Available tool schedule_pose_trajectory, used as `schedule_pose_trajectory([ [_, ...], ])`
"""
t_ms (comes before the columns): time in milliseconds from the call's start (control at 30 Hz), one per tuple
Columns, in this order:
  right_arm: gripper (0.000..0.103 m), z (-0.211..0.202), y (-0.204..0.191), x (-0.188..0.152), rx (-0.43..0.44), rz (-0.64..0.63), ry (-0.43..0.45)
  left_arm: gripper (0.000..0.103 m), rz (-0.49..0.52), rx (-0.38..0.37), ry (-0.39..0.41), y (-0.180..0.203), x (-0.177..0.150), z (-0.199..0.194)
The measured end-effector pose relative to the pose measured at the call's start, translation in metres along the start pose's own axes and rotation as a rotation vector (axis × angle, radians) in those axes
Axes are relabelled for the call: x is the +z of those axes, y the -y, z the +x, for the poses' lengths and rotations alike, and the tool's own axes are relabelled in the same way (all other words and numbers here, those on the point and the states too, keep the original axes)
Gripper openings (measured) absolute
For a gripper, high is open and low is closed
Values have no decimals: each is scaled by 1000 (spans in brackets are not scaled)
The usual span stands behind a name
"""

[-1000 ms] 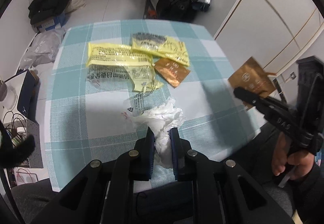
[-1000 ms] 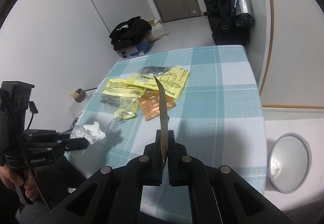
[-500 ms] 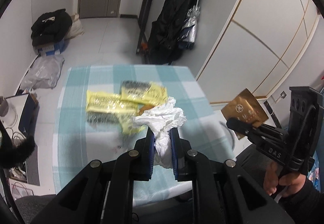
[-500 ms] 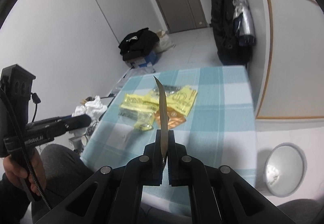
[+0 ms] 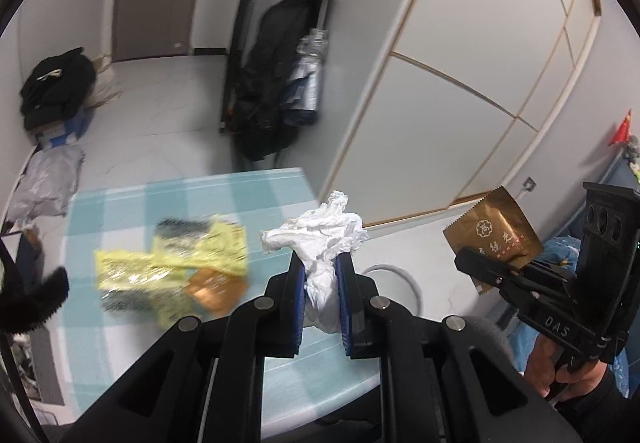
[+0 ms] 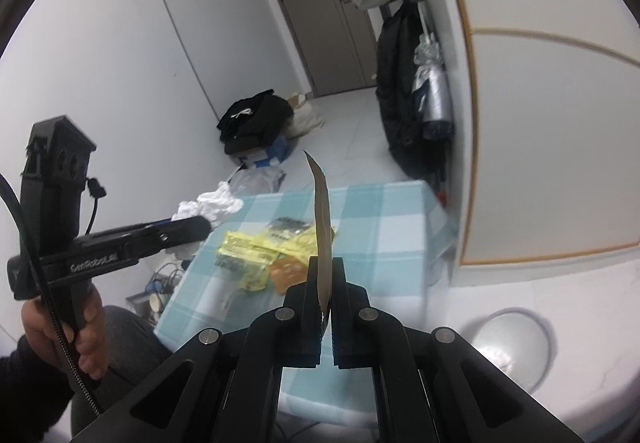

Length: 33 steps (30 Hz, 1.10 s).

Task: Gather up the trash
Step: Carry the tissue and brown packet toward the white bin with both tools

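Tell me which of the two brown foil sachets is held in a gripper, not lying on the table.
The brown foil sachet with the flower emblem, clamped in the right hand-held gripper. The other brown foil sachet lies on the checked tablecloth.

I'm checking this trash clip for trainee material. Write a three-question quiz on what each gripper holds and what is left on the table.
1. True or false: the left gripper is shut on a crumpled white tissue.
2. What does the right gripper hold? A) a yellow wrapper B) a brown foil packet C) nothing
3. Fill in: on the checked tablecloth lie yellow wrappers and one ____ packet.

Key: 1 true; 2 B; 3 orange.
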State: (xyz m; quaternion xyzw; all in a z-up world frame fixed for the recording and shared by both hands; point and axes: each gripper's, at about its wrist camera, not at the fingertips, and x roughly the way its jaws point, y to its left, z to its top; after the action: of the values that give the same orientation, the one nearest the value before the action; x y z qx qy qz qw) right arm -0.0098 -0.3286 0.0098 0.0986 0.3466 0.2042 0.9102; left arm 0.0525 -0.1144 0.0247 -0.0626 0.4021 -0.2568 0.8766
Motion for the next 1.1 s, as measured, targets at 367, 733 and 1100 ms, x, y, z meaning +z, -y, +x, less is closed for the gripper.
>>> schedule_pose_trajectory([
  [367,3,-38,70,6,-109,119,54,10,54,-103,-39,54,31,42],
  [733,3,-56,165,-18,-227,277,51,10,99,-213,-166,105,42,118],
  [1100,3,-33,254,-72,-301,468,-42,10,101,-282,-381,141,27,221],
])
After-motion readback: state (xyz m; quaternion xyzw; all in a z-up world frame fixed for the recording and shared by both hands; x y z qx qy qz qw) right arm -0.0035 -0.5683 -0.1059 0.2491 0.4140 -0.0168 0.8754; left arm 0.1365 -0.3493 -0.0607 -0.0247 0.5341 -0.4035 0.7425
